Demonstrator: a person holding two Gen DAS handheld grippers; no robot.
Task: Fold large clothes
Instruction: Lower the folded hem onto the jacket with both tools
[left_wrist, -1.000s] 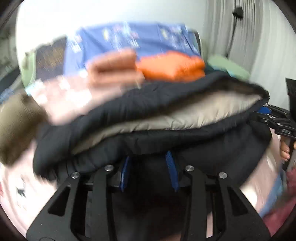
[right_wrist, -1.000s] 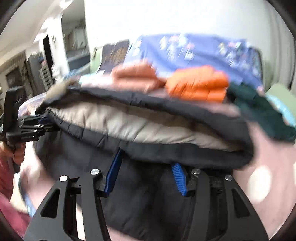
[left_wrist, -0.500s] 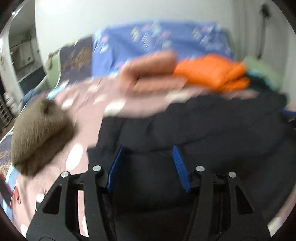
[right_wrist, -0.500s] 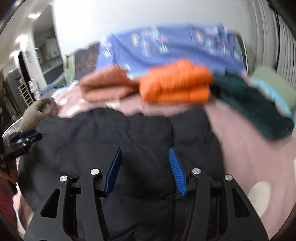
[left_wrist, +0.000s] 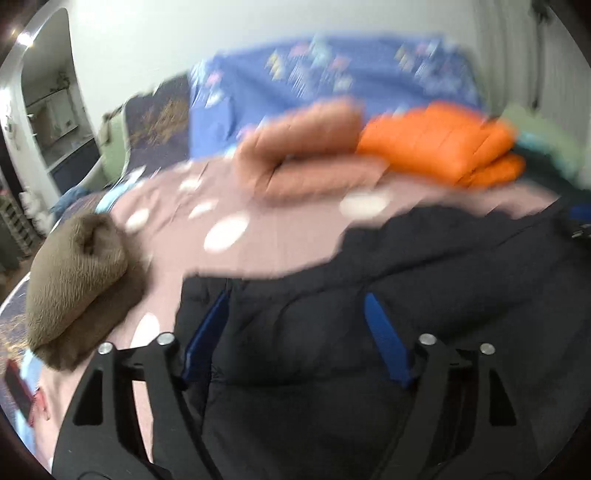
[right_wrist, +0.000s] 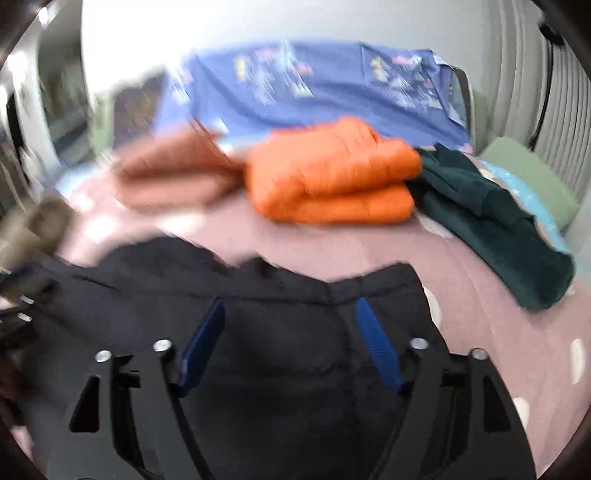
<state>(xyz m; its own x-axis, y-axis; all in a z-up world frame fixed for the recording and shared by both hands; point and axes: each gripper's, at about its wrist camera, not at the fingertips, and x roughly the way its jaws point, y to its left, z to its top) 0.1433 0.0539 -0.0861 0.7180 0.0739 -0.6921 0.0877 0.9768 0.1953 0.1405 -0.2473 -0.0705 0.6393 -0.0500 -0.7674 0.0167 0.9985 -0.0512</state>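
Black jacket (right_wrist: 295, 343), edge near orange jacket (right_wrist: 332, 177)

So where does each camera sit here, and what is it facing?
Left wrist: on the left gripper, looking down across the black jacket up the bed; own blue fingers spread.
Right wrist: on the right gripper, same jacket; fingers spread.
Shared: jacket, orange jacket.

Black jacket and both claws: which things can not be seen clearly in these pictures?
- Black jacket, left wrist view: near part hidden by the left claw; motion blur hides details.
- Black jacket, right wrist view: near edge hidden behind the right claw.
- Brown folded garment, right wrist view: smeared by blur.
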